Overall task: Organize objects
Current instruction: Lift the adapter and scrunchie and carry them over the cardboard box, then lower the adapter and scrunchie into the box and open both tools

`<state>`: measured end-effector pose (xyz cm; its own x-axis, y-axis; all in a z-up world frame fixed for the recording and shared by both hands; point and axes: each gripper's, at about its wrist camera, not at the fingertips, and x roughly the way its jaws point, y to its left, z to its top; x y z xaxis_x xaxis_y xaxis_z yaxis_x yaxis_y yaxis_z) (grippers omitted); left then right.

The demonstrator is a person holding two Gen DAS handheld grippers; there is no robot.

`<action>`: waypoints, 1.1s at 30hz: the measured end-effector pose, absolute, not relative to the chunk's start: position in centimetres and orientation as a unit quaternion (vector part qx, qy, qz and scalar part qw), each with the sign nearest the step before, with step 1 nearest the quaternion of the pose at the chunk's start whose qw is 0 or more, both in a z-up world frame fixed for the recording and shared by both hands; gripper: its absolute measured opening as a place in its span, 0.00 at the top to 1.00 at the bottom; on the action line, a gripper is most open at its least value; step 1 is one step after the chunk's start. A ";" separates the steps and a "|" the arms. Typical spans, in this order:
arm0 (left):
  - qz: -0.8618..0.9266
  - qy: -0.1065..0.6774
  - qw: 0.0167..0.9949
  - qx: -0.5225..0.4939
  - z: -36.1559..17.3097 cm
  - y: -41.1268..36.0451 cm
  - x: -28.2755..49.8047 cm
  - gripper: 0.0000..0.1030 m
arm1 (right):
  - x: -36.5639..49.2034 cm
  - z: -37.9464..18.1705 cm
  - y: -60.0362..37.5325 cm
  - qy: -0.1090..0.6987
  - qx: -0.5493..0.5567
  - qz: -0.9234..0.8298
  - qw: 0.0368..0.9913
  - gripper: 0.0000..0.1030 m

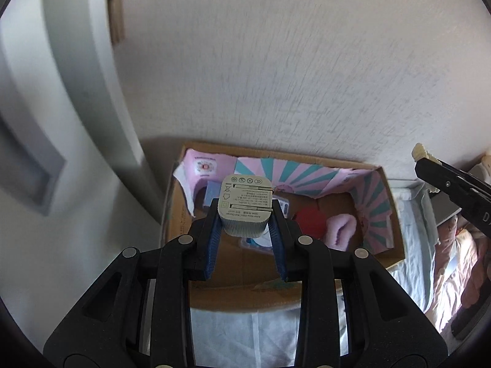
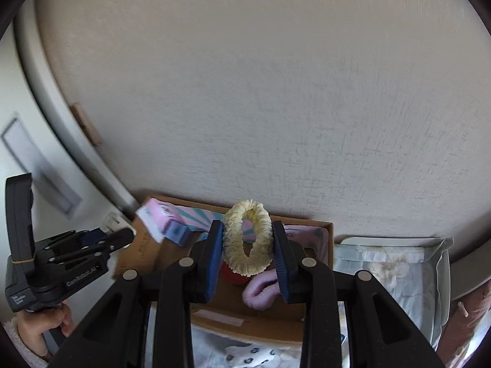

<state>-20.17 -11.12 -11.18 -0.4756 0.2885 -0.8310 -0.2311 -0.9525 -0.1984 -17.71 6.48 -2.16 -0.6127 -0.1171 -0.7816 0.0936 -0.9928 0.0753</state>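
Observation:
My left gripper is shut on a grey-white USB charger block, held above an open cardboard box lined with pink and teal paper. In the right wrist view my right gripper is shut on a cream scrunchie over the same box. Inside the box lie a red round thing, a pink fuzzy scrunchie and a small blue box. The left gripper shows at the left of the right wrist view, with a hand gripping its handle.
The box stands against a textured pale wall, beside a white door frame on the left. A light blue packet lies to the right of the box on white bedding. Pink fabric lies further right.

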 end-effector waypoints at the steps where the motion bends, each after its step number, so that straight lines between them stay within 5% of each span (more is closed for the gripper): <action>1: 0.855 -0.025 0.151 -0.496 -11.9 -10.9 -20.7 0.74 | -18.5 -2.7 6.4 -0.010 0.445 -0.894 0.054 0.72; 14: 0.801 0.010 0.159 -0.578 -20.1 -9.0 -23.2 0.74 | -24.3 -16.1 7.2 -0.037 0.581 -0.811 0.062 0.72; 23: 0.795 0.033 0.161 -0.584 -20.5 -8.0 -22.7 0.74 | -24.8 -17.7 6.1 -0.027 0.598 -0.798 0.066 0.72; 25: 0.793 0.023 0.167 -0.586 -20.0 -8.0 -22.6 0.71 | -24.9 -17.5 5.8 -0.022 0.601 -0.797 0.062 0.60; 26: 0.789 0.015 0.174 -0.588 -19.7 -8.0 -22.4 0.57 | -24.9 -17.3 5.7 -0.021 0.600 -0.797 0.057 0.52; 27: 0.786 0.005 0.185 -0.589 -19.4 -8.0 -22.3 0.30 | -24.9 -17.0 5.8 -0.025 0.599 -0.798 0.058 0.30; 29: 0.763 -0.042 0.256 -0.592 -19.1 -7.8 -21.8 0.01 | -24.7 -16.7 5.8 -0.049 0.597 -0.796 0.083 0.17; 31: 0.749 -0.052 0.277 -0.600 -19.0 -6.9 -21.2 0.00 | -24.5 -16.4 5.2 -0.041 0.601 -0.793 0.093 0.01; 33: 0.755 -0.033 0.276 -0.594 -18.7 -6.2 -20.6 0.00 | -24.0 -16.0 4.3 -0.003 0.589 -0.803 0.092 0.01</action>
